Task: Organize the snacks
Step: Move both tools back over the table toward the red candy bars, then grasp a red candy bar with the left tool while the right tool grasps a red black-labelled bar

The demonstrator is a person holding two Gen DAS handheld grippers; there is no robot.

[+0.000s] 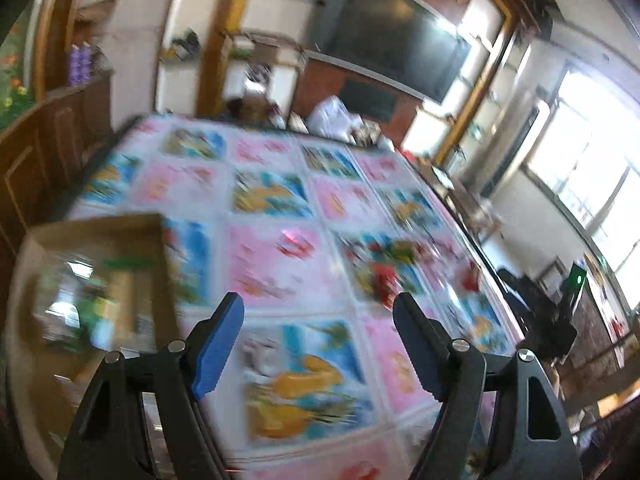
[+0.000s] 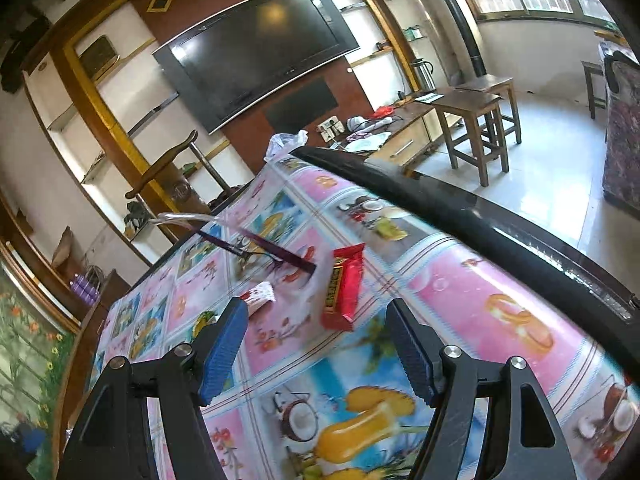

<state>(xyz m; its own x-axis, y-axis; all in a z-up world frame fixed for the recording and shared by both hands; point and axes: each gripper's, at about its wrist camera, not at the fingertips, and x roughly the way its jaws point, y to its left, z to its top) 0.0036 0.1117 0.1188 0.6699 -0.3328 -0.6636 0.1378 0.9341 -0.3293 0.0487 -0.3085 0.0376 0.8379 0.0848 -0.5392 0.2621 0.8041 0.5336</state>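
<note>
A red snack bar (image 2: 342, 288) lies on the fruit-print tablecloth (image 2: 480, 288), just beyond my right gripper (image 2: 316, 312), which stands open with nothing between its fingers. A small red-and-white wrapper (image 2: 260, 296) lies near the left fingertip, and a clear plastic scrap (image 2: 314, 286) sits beside the bar. The left wrist view is blurred. In it my left gripper (image 1: 320, 308) is open and empty above the cloth. A cardboard box (image 1: 96, 226) with blurred packets inside stands at its left. Red snack shapes (image 1: 384, 276) lie ahead to the right.
Purple-armed eyeglasses (image 2: 260, 252) lie behind the snacks. The table's dark edge (image 2: 440, 200) runs along the right, with wooden stools (image 2: 476, 120) and open floor beyond. A black device with a green light (image 1: 576, 280) shows past the table's right side. A television (image 2: 256, 48) hangs on the far wall.
</note>
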